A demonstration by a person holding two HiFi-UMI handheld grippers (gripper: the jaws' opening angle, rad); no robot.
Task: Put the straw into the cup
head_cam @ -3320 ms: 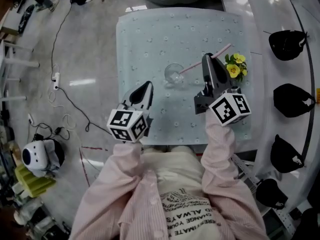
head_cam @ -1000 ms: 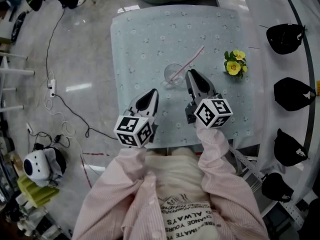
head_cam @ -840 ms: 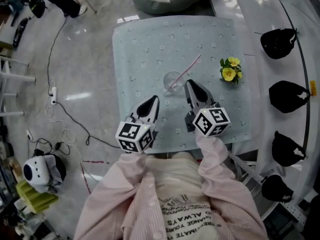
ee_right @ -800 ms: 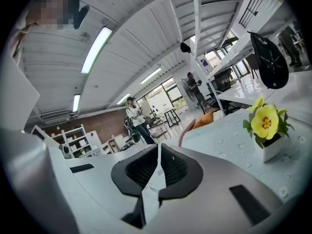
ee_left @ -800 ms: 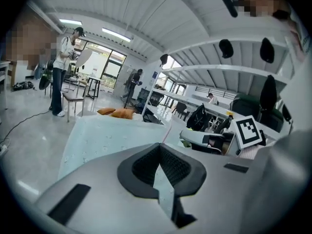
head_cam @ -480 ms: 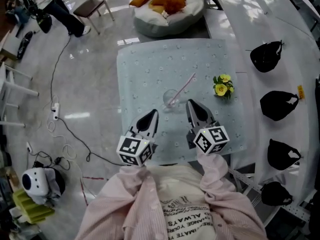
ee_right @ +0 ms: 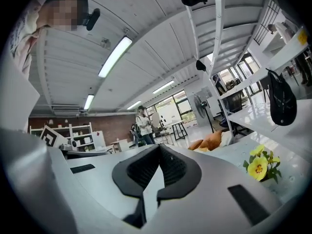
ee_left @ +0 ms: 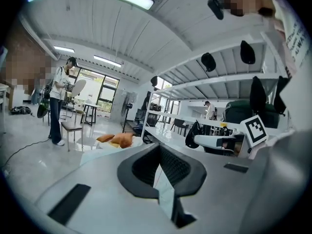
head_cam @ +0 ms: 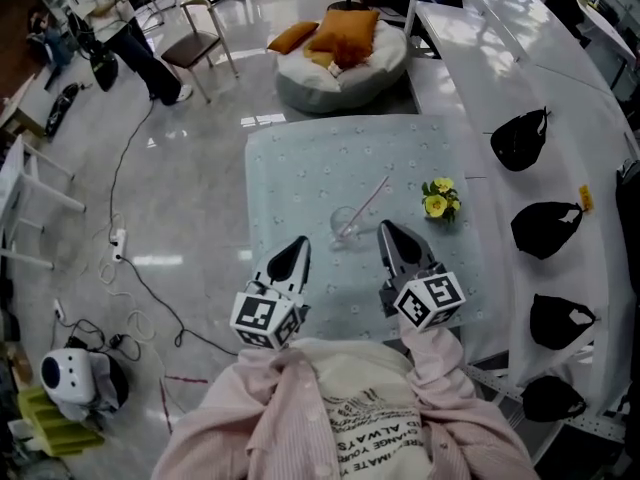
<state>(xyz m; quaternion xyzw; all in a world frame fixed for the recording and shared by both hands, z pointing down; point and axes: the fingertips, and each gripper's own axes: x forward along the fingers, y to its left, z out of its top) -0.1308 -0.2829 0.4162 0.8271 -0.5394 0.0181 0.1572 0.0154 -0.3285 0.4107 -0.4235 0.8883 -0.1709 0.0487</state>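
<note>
Pink and thin, the straw (head_cam: 368, 200) is standing in the clear cup (head_cam: 344, 224). Its lower end is inside the cup, and its upper end is leaning over the rim toward the far right corner of the table (head_cam: 252, 230). The cup is sitting about at the middle of the table, on a pale blue-green cloth (head_cam: 300, 163) printed with small flowers. A little bunch of yellow flowers (head_cam: 436, 200) is sitting close to the table's right edge, about level with the cup and well apart from it.

Both grippers are hanging over the near half of the table, pointing toward its far edge. The left gripper (head_cam: 300, 242) is hovering toward the near left corner, its jaws pressed together with nothing between them. The right gripper (head_cam: 386, 227) is hovering near the cup on its near right side, clear of cup and straw, its jaws likewise pressed together and gripping nothing.

Beyond the far edge, a grey beanbag (head_cam: 305, 83) carrying orange cushions (head_cam: 340, 30) is resting on the floor (head_cam: 180, 198).
</note>
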